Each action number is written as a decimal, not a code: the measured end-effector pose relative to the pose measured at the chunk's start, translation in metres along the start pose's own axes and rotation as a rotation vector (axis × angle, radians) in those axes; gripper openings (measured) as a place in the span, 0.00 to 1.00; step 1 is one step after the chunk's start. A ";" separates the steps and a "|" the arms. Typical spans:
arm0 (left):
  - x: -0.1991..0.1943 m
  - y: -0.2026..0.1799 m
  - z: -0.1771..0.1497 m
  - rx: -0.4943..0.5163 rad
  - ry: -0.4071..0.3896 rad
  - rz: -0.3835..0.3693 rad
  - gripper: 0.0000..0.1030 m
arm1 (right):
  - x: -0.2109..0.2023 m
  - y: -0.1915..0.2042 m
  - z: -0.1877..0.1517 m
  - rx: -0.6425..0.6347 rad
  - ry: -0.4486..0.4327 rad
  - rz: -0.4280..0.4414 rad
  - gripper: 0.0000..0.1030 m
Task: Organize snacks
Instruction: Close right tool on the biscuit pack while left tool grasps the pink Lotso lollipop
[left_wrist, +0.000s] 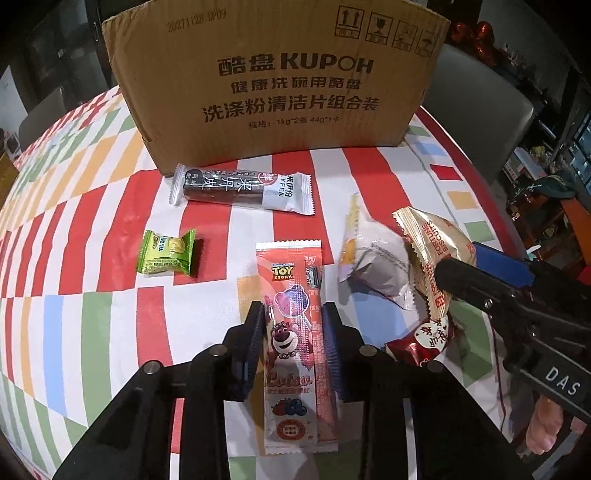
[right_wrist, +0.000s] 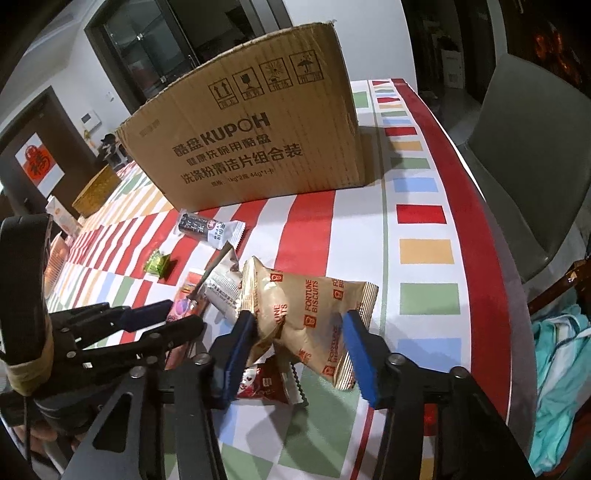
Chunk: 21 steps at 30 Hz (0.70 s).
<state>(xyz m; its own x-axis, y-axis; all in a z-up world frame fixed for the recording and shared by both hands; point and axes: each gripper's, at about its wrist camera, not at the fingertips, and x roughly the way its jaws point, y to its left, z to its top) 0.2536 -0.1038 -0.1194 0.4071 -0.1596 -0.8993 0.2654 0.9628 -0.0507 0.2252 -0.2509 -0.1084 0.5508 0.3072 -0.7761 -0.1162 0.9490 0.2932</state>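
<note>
- So far, by the look of it, the sorting has barely begun: every snack in view lies on the tabletop (left_wrist: 110, 317), and the inside of the cardboard box (left_wrist: 280, 81) cannot be seen.
- Farthest left of the left hand-held gripper (left_wrist: 293, 332) sits the green candy (left_wrist: 168, 253); ahead of it, just before the box, lies the dark fruit bar (left_wrist: 240, 190).
- The left hand-held gripper points steeply down, its jaws narrowed onto the long edges of the Toy Story pouch (left_wrist: 295, 332), which lies flat on the cloth.
- Right of that pouch sit a white wrapped snack (left_wrist: 376, 258) and a small red packet (left_wrist: 424, 343).
- The right hand-held gripper (right_wrist: 299, 339), angled downward, has its jaws closed partway around the Fortune Biscuits bag (right_wrist: 314, 310), both pads against its sides, the bag tilted over the red packet.
- Judging from this, all the items remain to be boxed.
</note>
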 end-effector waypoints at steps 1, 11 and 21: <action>-0.001 0.000 -0.001 -0.001 0.000 -0.004 0.29 | -0.001 0.001 0.000 -0.005 -0.004 -0.004 0.41; -0.020 0.000 -0.004 -0.004 -0.041 -0.015 0.28 | -0.008 0.001 0.001 -0.012 -0.014 -0.015 0.05; -0.042 -0.003 0.003 0.012 -0.110 0.002 0.28 | -0.013 -0.012 0.006 0.074 -0.060 -0.033 0.59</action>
<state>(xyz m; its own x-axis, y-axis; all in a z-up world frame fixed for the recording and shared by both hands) 0.2383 -0.1011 -0.0803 0.5008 -0.1810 -0.8464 0.2747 0.9606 -0.0428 0.2247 -0.2666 -0.0979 0.6018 0.2690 -0.7520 -0.0374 0.9500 0.3099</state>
